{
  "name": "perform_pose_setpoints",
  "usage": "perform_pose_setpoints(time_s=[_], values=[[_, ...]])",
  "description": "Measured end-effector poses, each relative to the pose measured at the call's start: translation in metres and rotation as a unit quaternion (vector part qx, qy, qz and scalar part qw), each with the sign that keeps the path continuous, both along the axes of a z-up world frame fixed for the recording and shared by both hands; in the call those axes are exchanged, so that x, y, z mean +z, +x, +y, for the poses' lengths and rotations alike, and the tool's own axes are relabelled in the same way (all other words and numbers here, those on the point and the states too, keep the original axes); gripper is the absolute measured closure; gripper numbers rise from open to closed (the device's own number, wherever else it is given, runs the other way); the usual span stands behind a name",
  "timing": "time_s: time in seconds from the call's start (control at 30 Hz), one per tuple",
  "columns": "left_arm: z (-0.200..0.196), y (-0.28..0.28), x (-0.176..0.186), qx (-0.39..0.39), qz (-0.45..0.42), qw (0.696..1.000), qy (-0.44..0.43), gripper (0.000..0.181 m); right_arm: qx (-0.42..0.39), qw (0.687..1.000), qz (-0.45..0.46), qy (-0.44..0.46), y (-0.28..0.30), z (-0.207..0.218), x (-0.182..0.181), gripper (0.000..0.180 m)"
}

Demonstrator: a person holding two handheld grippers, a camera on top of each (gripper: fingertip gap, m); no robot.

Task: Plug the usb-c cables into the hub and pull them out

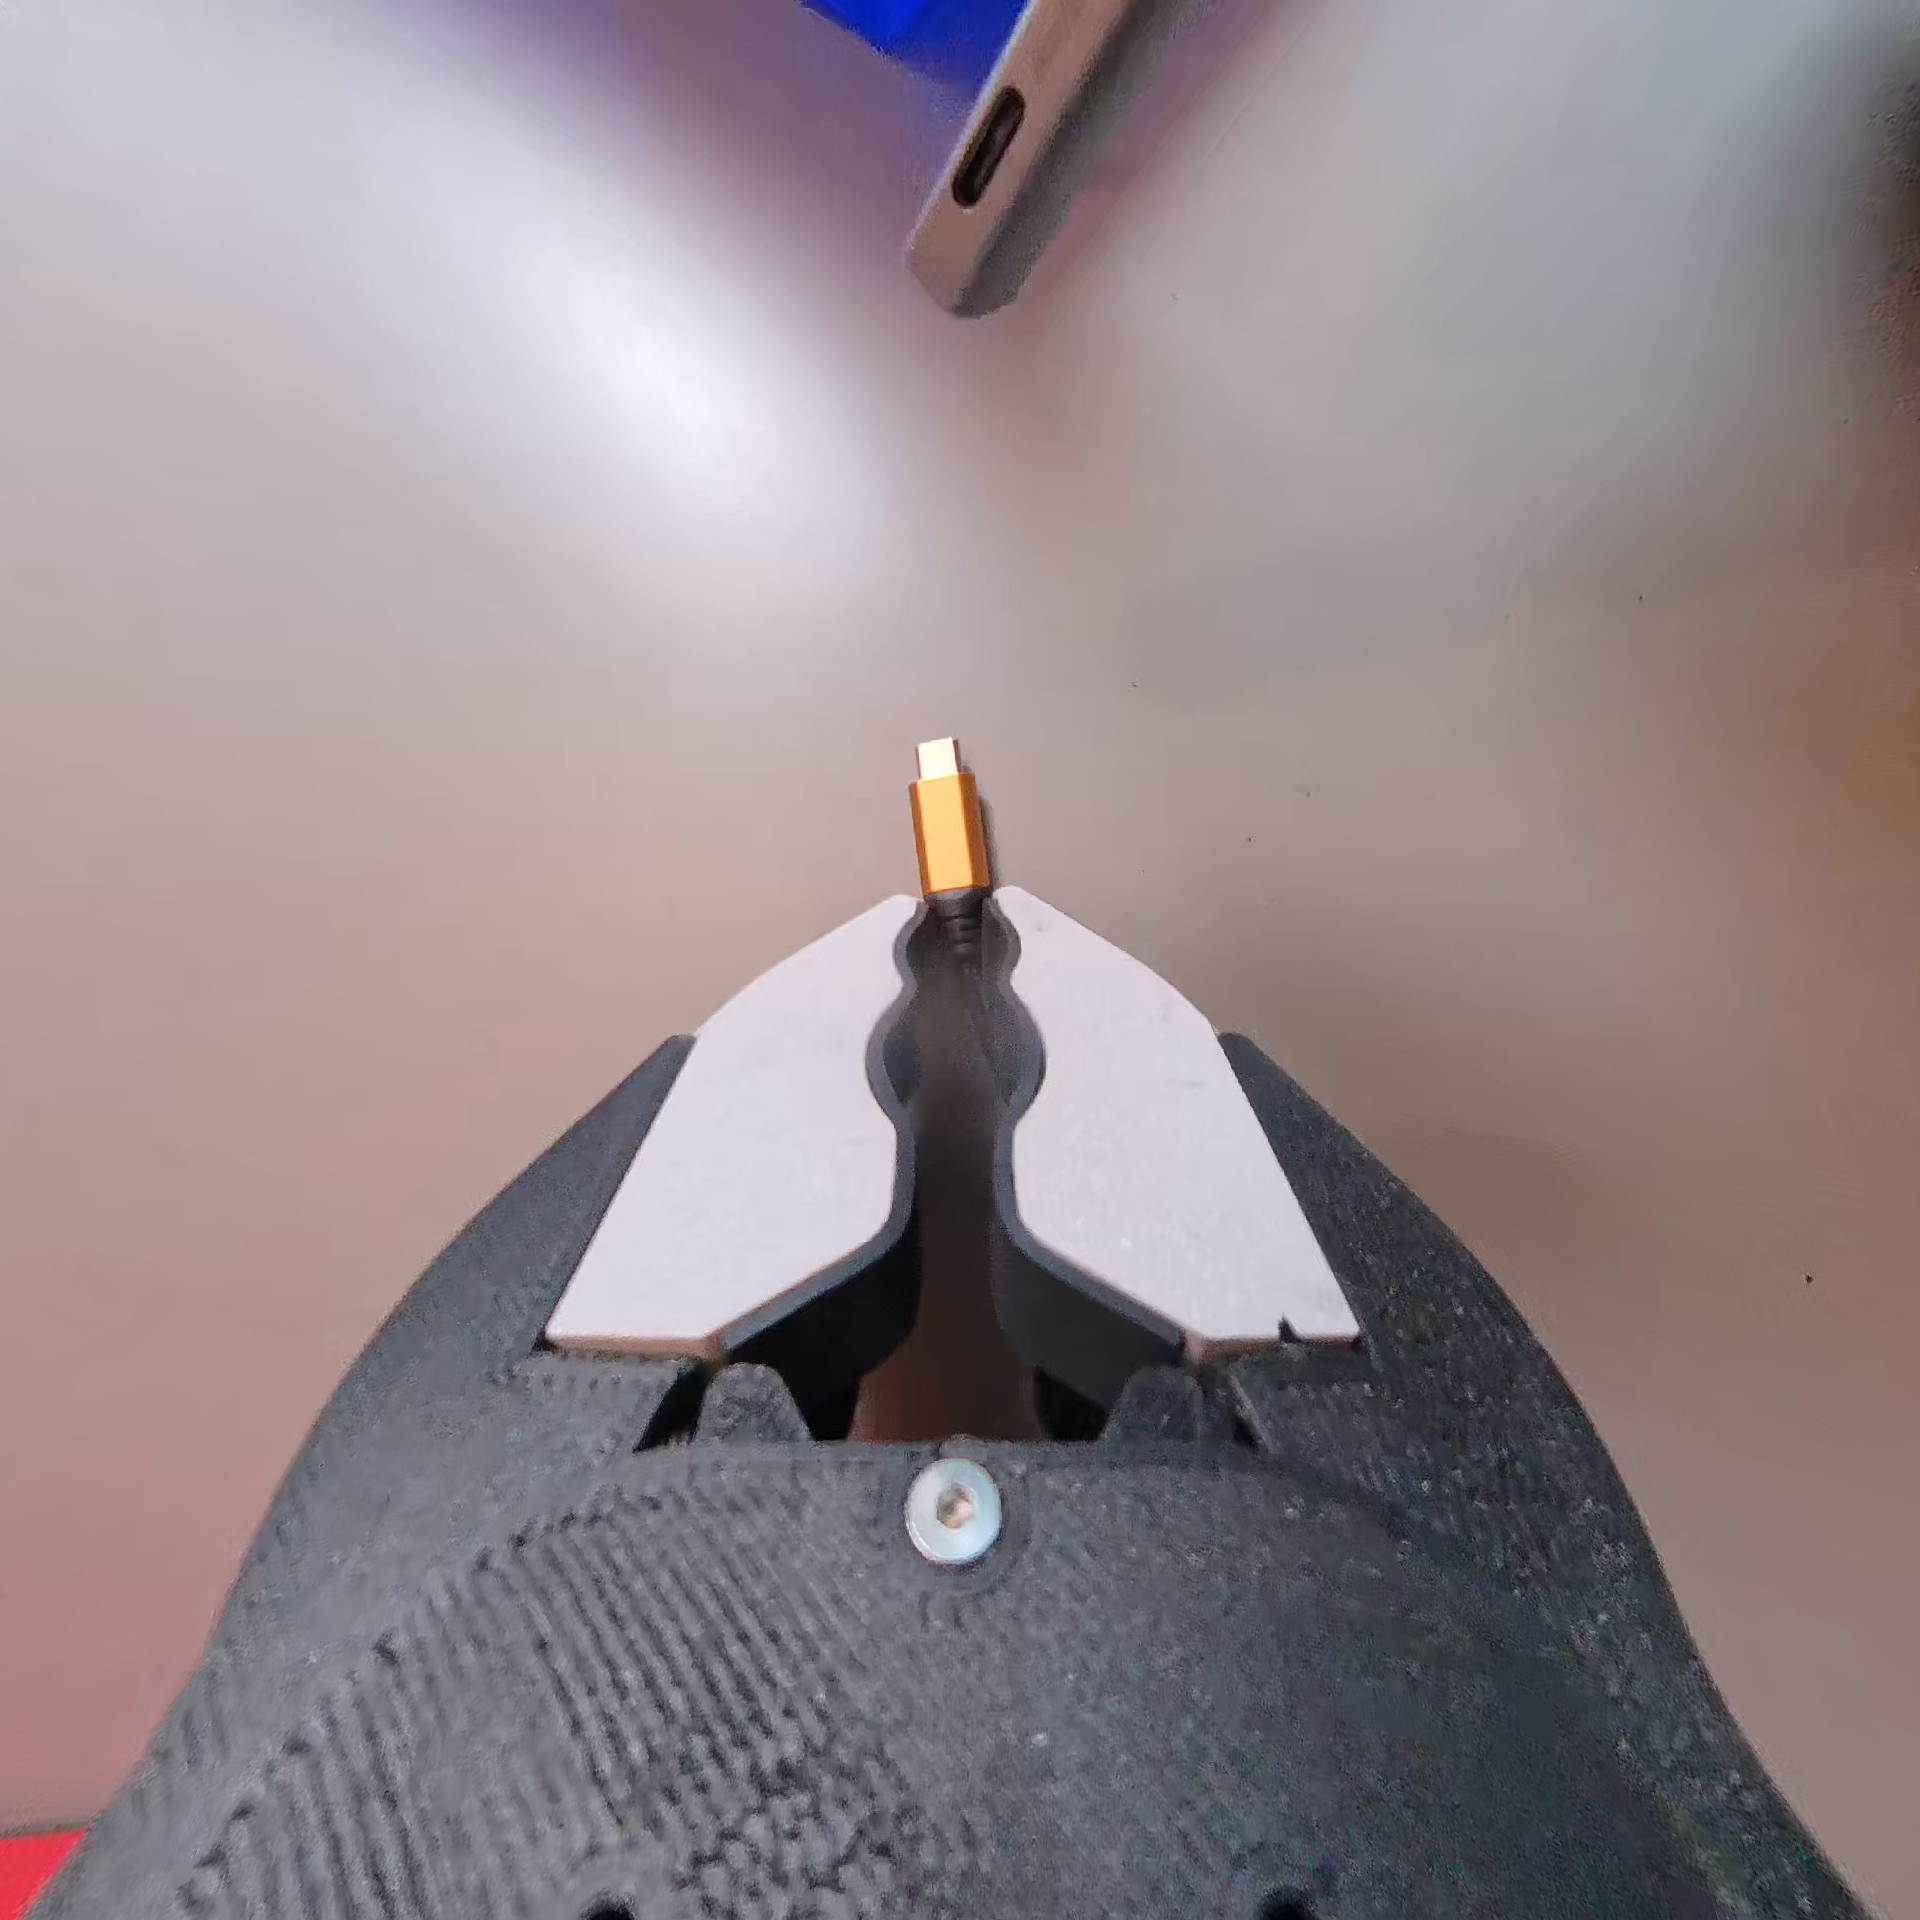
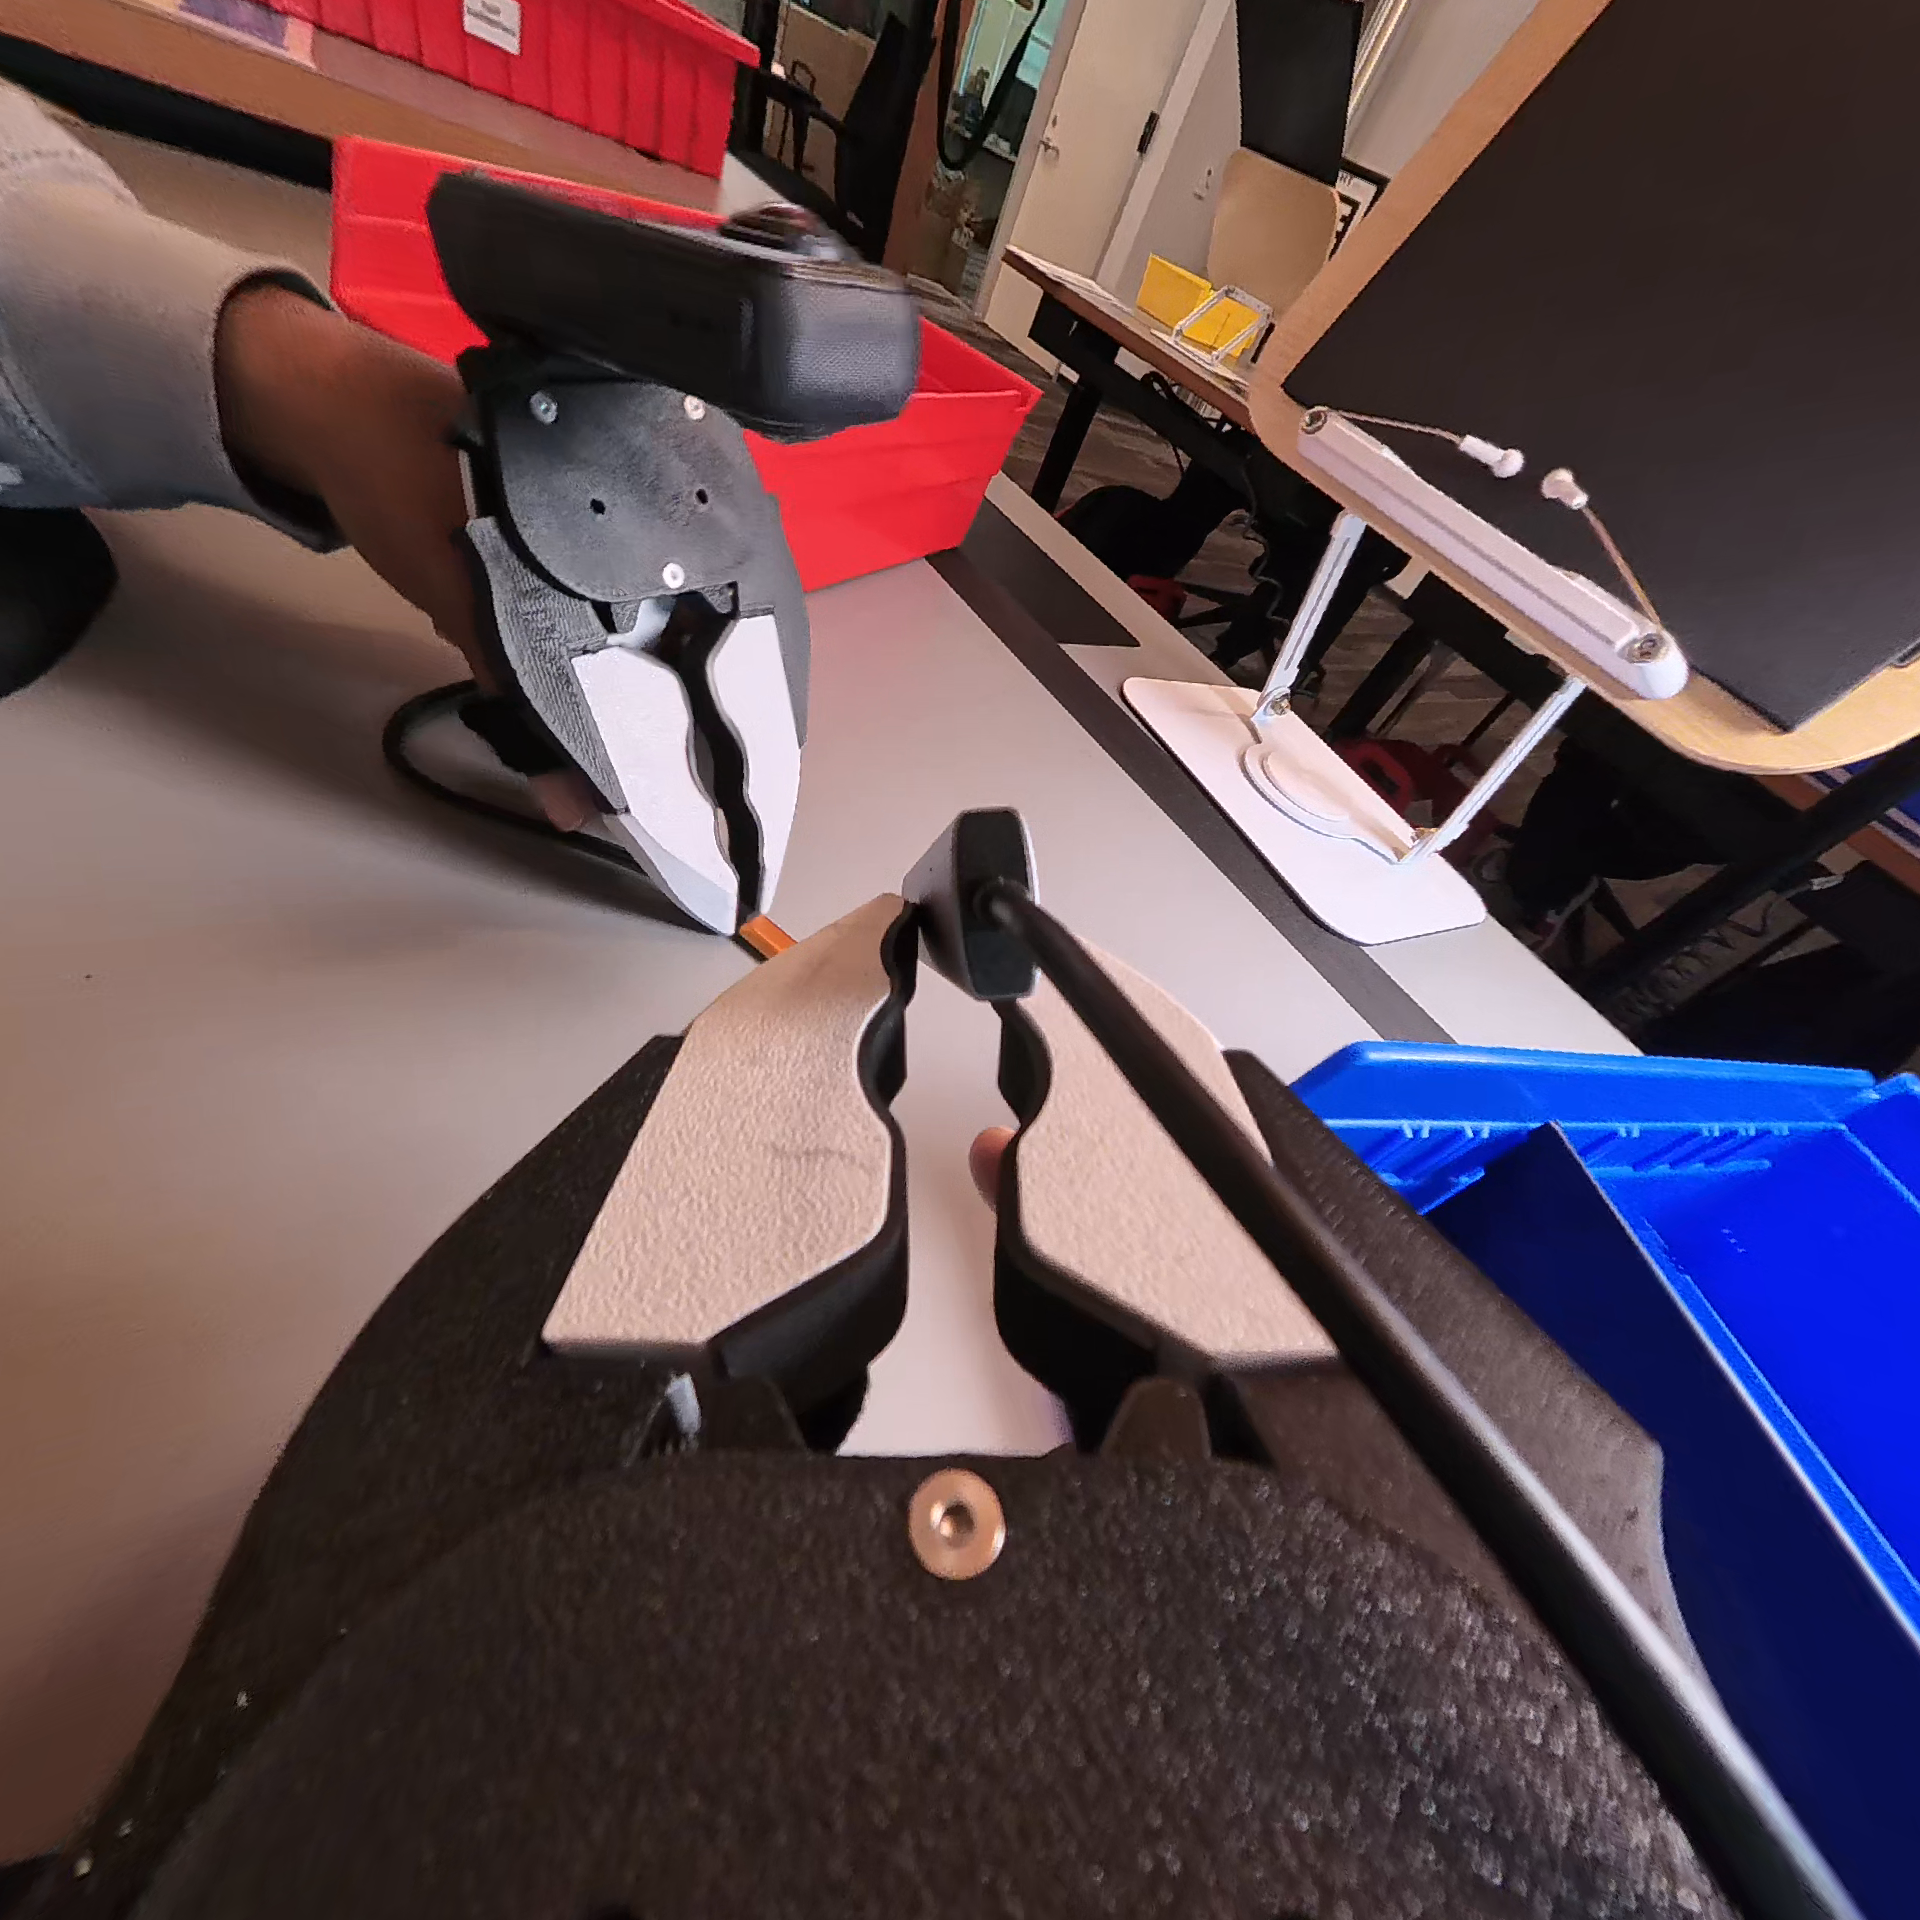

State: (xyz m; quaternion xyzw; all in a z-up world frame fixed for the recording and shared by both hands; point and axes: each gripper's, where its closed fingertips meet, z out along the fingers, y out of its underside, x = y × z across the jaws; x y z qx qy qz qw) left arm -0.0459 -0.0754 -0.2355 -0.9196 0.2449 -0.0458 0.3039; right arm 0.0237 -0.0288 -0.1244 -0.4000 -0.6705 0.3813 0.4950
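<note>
Grey table [image 1: 416, 623]: one hub [image 1: 1023, 156], one orange plug [image 1: 943, 831].

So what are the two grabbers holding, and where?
Left hand-held gripper pinches the orange cable just behind its plug. Right hand-held gripper grips the hub at its cable end.

Left gripper [image 1: 958, 902] jaws clamped on black cable just behind orange usb-c plug [image 1: 943, 840]; plug juts forward, metal tip bare. Grey hub [image 1: 1023, 156] ahead, upper right, empty port facing plug, well apart. Grey tabletop [image 1: 416, 623] beneath.
</note>
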Motion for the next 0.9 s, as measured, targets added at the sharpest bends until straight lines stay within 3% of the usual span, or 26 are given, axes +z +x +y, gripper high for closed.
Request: perform_pose_setpoints(time_s=[0.03, 0.1, 0.27, 0.37, 0.6, 0.9], values=[[0.0, 0.0, 0.0, 0.002, 0.0, 1.0, -0.01, 0.172, 0.002, 1.0, -0.001, 0.01, 0.0, 0.0, -0.001, 0.168], [-0.004, 0.005, 0.001, -0.008, -0.032, 0.999, -0.022, 0.172, 0.013, 0.999, -0.002, 0.042, 0.002, -0.003, -0.005, 0.168], [-0.027, 0.031, 0.041, -0.03, -0.261, 0.964, -0.035, 0.173, 0.045, 0.986, -0.008, 0.163, 0.005, -0.017, -0.015, 0.168], [-0.04, 0.042, 0.061, -0.054, -0.309, 0.949, -0.024, 0.173, 0.066, 0.973, -0.005, 0.221, 0.003, -0.031, -0.022, 0.168], [-0.048, 0.051, 0.059, -0.072, -0.27, 0.96, -0.033, 0.173, 0.092, 0.941, -0.014, 0.326, -0.003, -0.051, -0.044, 0.169], [-0.047, 0.048, 0.044, -0.06, -0.239, 0.968, -0.052, 0.173, 0.109, 0.922, -0.012, 0.371, -0.003, -0.067, -0.053, 0.17]])
